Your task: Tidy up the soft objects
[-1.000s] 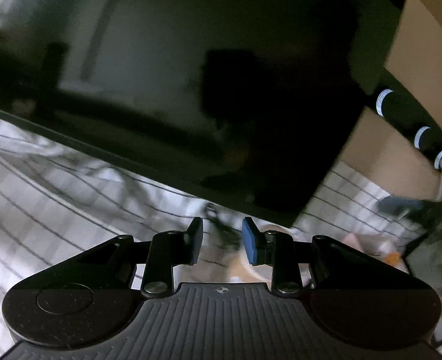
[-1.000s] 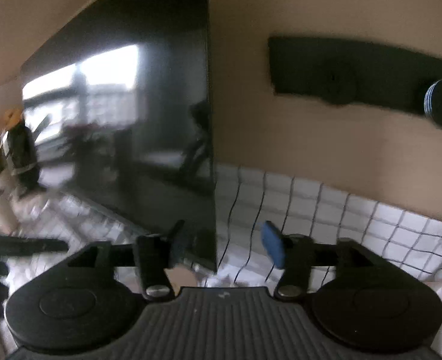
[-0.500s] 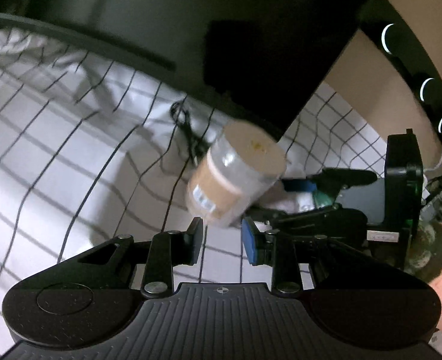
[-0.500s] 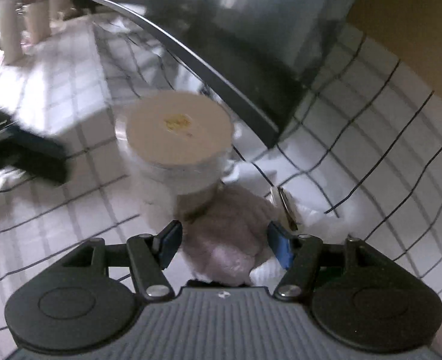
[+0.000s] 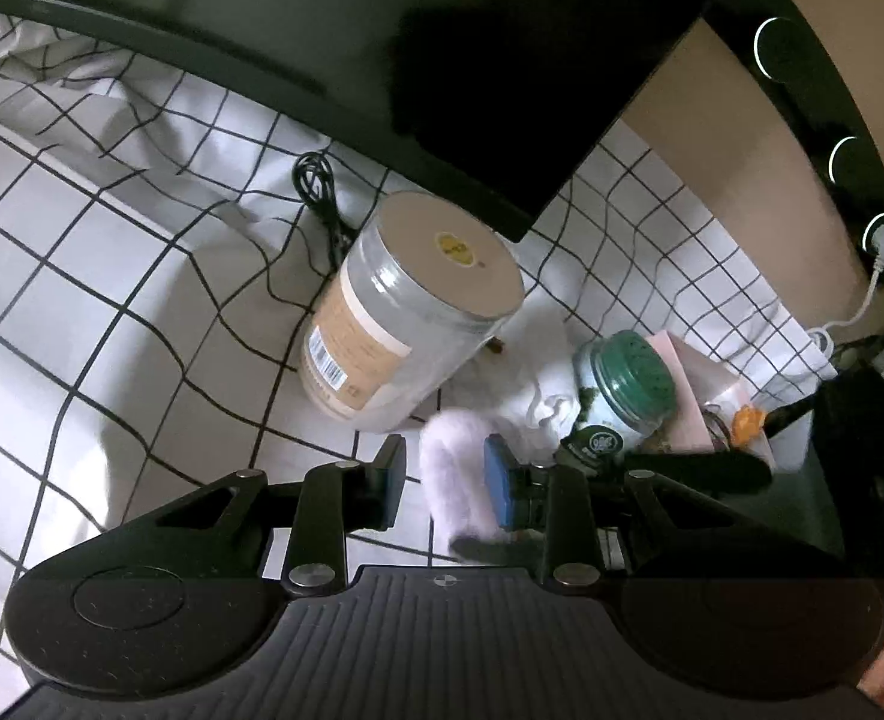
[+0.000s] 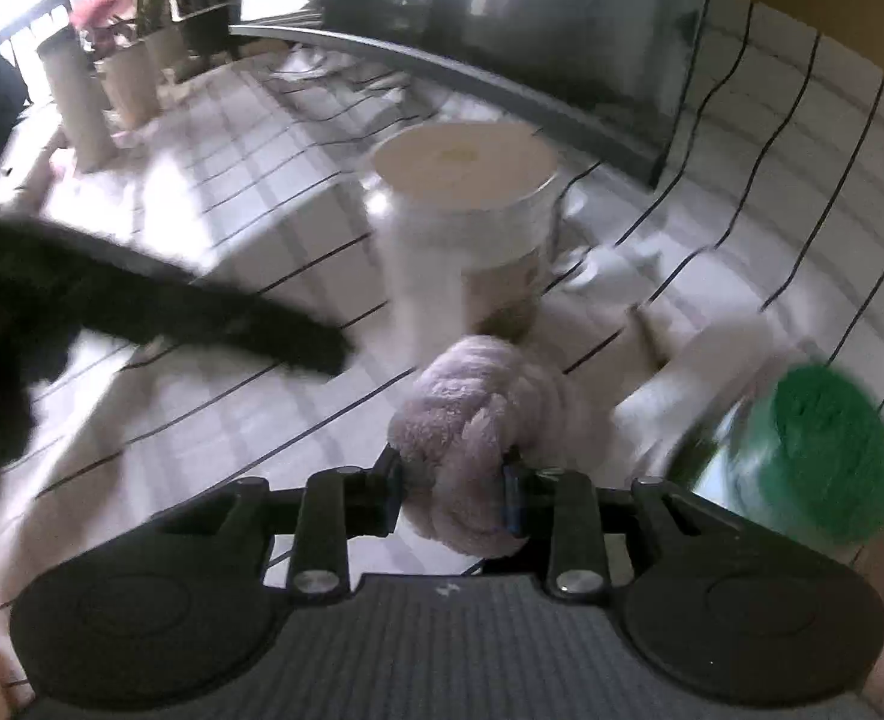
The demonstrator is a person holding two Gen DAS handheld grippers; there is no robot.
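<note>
Lilac plush cloth (image 6: 472,438): soft, light, compressible; pinched mid-bundle by right gripper (image 6: 453,495). Left gripper (image 5: 442,480) spread, empty. Likely to sag; grip deep.

A: What crowds the right gripper (image 6: 451,495)?
B: Its jaws are full of the plush (image 6: 472,450). The big jar (image 6: 472,222) stands close at twelve o'clock, the green-lid jar (image 6: 826,450) at two, the left gripper's dark arm at ten.

A: And the left gripper (image 5: 442,483)?
B: Big jar (image 5: 406,306) at twelve, cable (image 5: 319,192) and screen (image 5: 442,60) beyond, green-lid jar (image 5: 619,390) at two. Bare cloth (image 5: 82,300) from nine to eleven.
</note>
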